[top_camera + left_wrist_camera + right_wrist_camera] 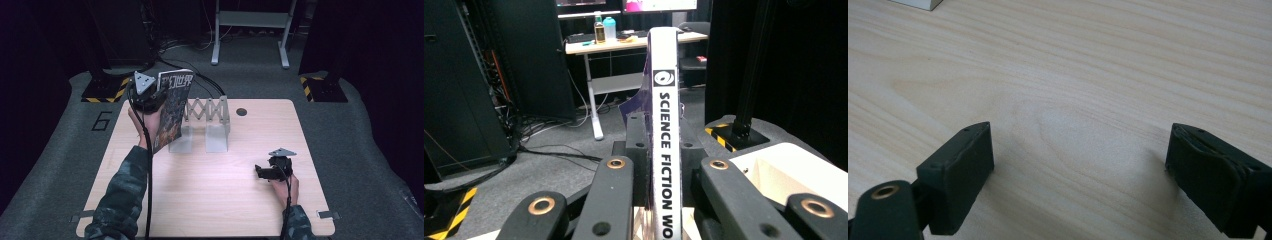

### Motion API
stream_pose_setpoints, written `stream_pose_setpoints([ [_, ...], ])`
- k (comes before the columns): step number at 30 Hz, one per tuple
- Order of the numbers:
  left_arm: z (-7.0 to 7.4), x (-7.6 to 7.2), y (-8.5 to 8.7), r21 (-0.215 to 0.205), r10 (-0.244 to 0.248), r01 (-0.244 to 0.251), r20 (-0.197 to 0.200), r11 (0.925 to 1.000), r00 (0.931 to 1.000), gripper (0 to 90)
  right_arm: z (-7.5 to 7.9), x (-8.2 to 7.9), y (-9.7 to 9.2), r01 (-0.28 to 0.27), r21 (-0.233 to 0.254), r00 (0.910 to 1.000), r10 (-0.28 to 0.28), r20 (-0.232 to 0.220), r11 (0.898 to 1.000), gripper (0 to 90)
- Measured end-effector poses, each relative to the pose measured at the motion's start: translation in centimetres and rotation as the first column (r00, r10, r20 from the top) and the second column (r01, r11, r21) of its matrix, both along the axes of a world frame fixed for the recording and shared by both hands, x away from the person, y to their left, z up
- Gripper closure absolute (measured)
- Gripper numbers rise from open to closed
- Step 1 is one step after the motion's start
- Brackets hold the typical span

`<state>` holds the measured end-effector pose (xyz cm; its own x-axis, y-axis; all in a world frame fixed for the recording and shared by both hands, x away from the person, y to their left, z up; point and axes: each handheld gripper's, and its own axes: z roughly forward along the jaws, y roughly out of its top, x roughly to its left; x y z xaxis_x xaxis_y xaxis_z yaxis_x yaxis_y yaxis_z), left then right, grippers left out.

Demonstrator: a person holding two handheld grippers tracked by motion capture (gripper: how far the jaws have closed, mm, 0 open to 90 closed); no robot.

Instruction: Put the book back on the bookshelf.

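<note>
Your left gripper (663,200) is clamped on the book (665,140), its jaws pressed to either side of the spine, which rises upright between them. In the high view the left gripper (150,97) holds the book (172,107) on edge above the table's (210,195) far left part, cover facing right. Just beyond and to the right of the book stands the rack (207,120), its nearest slot close beside the book's lower edge. Your right gripper (265,171) rests low near the table's right edge, well apart from the book. Its jaws stand spread wide over bare table (1073,75), nothing between them.
</note>
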<state>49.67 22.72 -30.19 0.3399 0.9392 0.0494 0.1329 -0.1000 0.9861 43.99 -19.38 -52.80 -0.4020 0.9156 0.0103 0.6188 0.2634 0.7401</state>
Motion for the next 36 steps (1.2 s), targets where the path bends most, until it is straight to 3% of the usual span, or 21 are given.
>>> stream_pose_setpoints([
  [7, -1.0, -0.1, 0.0, 0.0, 0.0, 0.0, 0.016, 1.0, 0.9999, 82.0, 0.0, 0.0, 0.0, -0.001, 0.0, 1.0, 0.001, 0.001, 1.0, 11.5],
  [17, -2.6, -0.4, 0.3, 0.014, -0.017, 0.018, -0.045, 0.9998, 0.9989, 81.9, 0.0, -0.1, 0.0, 0.0, 0.001, 1.0, 0.0, 0.003, 1.0, 11.7],
  [23, -2.5, -1.4, 0.8, 0.029, -0.026, 0.028, -0.055, 0.9992, 0.9981, 81.7, 0.0, -0.1, 0.1, 0.007, 0.001, 1.0, -0.007, 0.005, 1.0, 11.8],
  [36, -2.0, -3.7, 2.0, 0.047, -0.044, 0.05, -0.128, 0.9976, 0.9909, 81.2, 0.0, -0.1, -0.1, -0.008, -0.007, 1.0, 0.008, 0.002, 1.0, 11.8],
])
